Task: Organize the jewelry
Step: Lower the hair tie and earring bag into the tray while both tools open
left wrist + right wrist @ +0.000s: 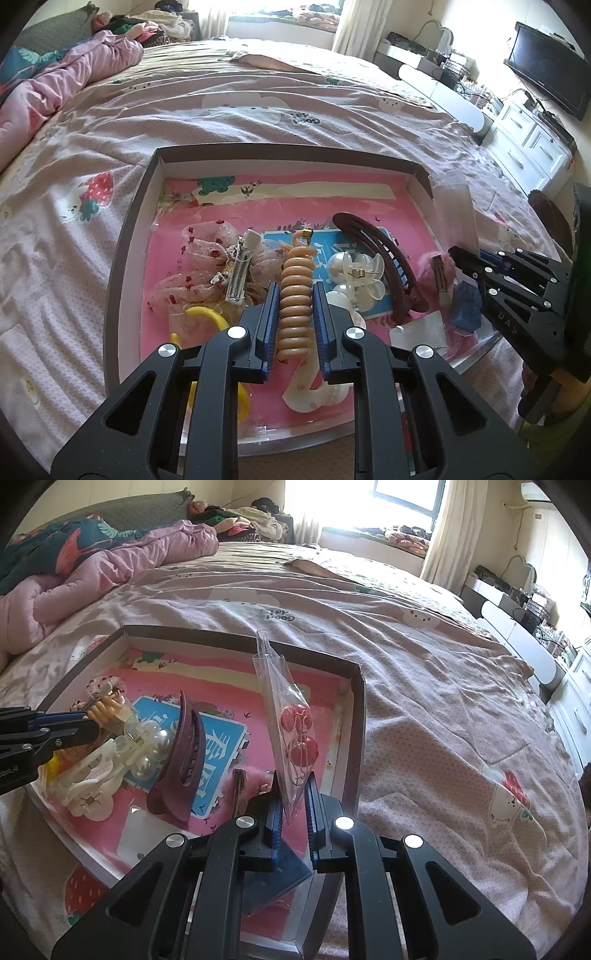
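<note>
A shallow box (125,236) with a pink printed liner lies on the bed and holds hair accessories. My left gripper (295,291) is shut on an orange spiral hair tie (295,291) and holds it over the box. My right gripper (295,794) is shut on a clear plastic bag (280,701) with red cherry earrings (301,734), held upright over the box's right side. In the box lie a dark maroon claw clip (384,258), a clear pearl clip (354,269), a sheer dotted bow with a metal clip (207,254) and a pink fluffy clip (439,266).
The box (354,738) sits on a pink patterned bedspread (443,686). A pink quilt (55,85) is bunched at the far left. A white dresser (532,147) and a TV (550,66) stand to the right. A yellow ring (207,317) and white clip (317,391) lie under my left gripper.
</note>
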The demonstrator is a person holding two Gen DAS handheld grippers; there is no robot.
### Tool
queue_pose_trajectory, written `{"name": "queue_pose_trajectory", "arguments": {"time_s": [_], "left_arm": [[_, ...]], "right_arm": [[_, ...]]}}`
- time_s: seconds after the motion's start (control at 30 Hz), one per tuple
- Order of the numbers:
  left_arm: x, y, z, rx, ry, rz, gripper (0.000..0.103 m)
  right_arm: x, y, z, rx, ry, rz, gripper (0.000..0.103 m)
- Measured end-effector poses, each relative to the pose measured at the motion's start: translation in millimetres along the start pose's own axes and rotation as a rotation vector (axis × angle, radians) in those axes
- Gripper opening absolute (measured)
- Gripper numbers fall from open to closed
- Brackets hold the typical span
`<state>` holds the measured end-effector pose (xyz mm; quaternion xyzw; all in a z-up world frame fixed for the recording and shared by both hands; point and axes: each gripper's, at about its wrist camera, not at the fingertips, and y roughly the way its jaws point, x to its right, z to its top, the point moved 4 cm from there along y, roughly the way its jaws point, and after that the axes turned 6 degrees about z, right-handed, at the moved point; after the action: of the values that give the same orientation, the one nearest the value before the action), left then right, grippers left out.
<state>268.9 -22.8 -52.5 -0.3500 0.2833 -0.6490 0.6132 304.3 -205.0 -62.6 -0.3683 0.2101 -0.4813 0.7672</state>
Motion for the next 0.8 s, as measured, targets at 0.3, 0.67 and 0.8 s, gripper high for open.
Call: {"name": "queue_pose_trajectory", "arguments": {"time_s": [0.3,0.67,0.8], "left_arm": [[1.8,-0.3,0.0,0.003,-0.001,0.001,0.011],[3.4,-14.1,-2.2,0.020,0.006,-0.002,0.021],[4.5,-24.6,-4.3,0.033,0.007,-0.007,0.030]], "right_arm": [[-5.8,-9.0,-8.2,0.003,-0.007,0.022,0.013],[-17.2,-22.2,-22.2,-0.002,-0.014,0.047,0.028],[-19.8,-34.7,-27.2,0.009,-0.005,0.057,0.033]]}}
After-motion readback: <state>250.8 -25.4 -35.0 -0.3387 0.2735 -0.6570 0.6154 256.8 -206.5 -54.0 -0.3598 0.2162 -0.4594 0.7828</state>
